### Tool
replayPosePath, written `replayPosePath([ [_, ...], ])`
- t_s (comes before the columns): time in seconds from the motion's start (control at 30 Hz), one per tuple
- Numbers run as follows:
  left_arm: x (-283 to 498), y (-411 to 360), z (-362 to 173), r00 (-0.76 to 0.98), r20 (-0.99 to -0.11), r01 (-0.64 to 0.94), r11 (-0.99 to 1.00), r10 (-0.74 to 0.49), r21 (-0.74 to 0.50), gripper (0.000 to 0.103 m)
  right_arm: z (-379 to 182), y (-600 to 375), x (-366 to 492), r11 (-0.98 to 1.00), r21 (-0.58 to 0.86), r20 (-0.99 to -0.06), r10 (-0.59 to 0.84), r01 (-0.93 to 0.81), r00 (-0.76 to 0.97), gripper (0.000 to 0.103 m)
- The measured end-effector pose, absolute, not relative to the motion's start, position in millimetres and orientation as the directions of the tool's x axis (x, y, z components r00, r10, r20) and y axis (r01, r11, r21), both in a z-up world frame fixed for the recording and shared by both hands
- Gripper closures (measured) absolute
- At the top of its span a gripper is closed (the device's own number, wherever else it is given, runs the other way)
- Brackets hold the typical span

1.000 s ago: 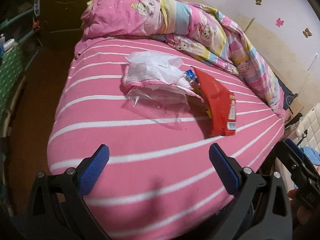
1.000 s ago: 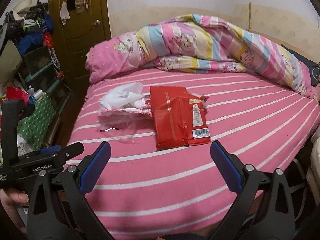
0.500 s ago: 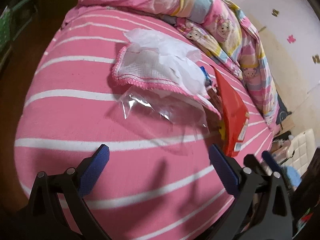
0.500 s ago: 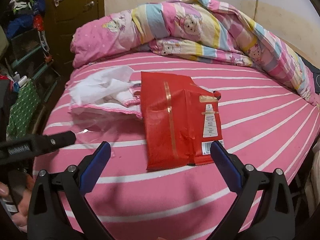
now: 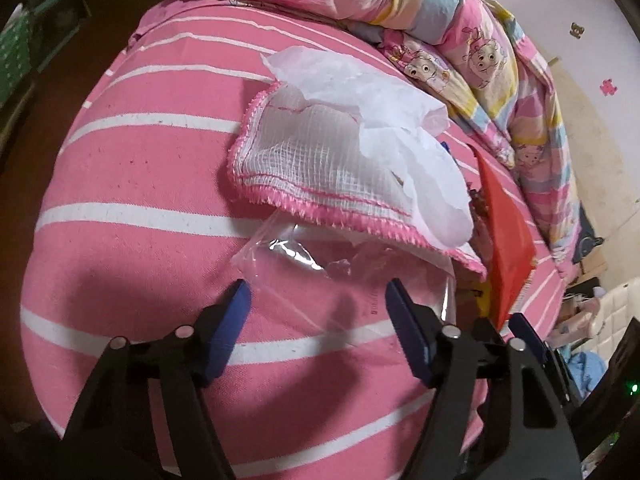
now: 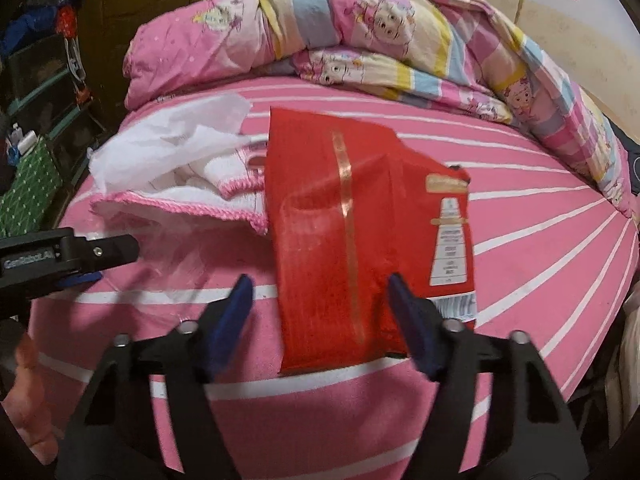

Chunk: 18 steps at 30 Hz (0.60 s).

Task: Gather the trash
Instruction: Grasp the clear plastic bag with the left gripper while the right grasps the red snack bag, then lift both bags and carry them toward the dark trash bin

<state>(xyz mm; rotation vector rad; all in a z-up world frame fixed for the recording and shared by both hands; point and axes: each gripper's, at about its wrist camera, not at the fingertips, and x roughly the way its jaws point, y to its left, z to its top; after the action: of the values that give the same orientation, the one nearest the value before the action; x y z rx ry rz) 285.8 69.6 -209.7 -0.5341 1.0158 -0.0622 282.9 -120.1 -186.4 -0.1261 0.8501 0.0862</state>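
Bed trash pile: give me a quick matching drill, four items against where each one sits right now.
Things:
1. red packet
2. clear plastic bag
3. white tissue
4. pink-edged cloth

Places:
A. on top of the cloth
B. in front of the left gripper, whose jaws are closing
C. under the tissue, over the clear bag's far edge
D. in front of the right gripper, whose jaws are closing

Pairs: 1-D, 2-B, 3-A, 4-C

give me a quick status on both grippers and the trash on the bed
Left gripper closing over clear plastic bag, no pinch yet. Right gripper closing around red snack packet, pads not pressing. White cloth overlaps bag's far edge.
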Motion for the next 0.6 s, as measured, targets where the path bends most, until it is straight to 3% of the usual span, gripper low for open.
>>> replayPosePath([
  [0.17,283.9,72.3,-209.5,0.545,-0.8,-0.221,0.877,-0.251,-0.426,0.07,-190.2,-122.3,284.3,0.988,-0.1,-0.754,0.002,-0.117,0.657,0.067],
  [0.3,279.3,80.7,-212.9,0.546,-0.787,-0.238,0.847,-0.288,-0.475,0.092,-180.6,-124.5,277.6,0.988,-0.096,-0.741,0.011,-0.122,0.671,0.087],
  [0.43,271.0,84.0,-212.3,0.556,-0.771,-0.237,0.83,-0.311,-0.505,0.097,-165.3,-130.7,268.9,0.989,-0.089,-0.721,0.015,-0.115,0.692,0.095],
  [0.6,259.3,83.1,-204.7,0.571,-0.755,-0.22,0.825,-0.324,-0.52,0.098,-144.3,-143.2,255.7,0.992,-0.082,-0.694,0.013,-0.097,0.72,0.097],
])
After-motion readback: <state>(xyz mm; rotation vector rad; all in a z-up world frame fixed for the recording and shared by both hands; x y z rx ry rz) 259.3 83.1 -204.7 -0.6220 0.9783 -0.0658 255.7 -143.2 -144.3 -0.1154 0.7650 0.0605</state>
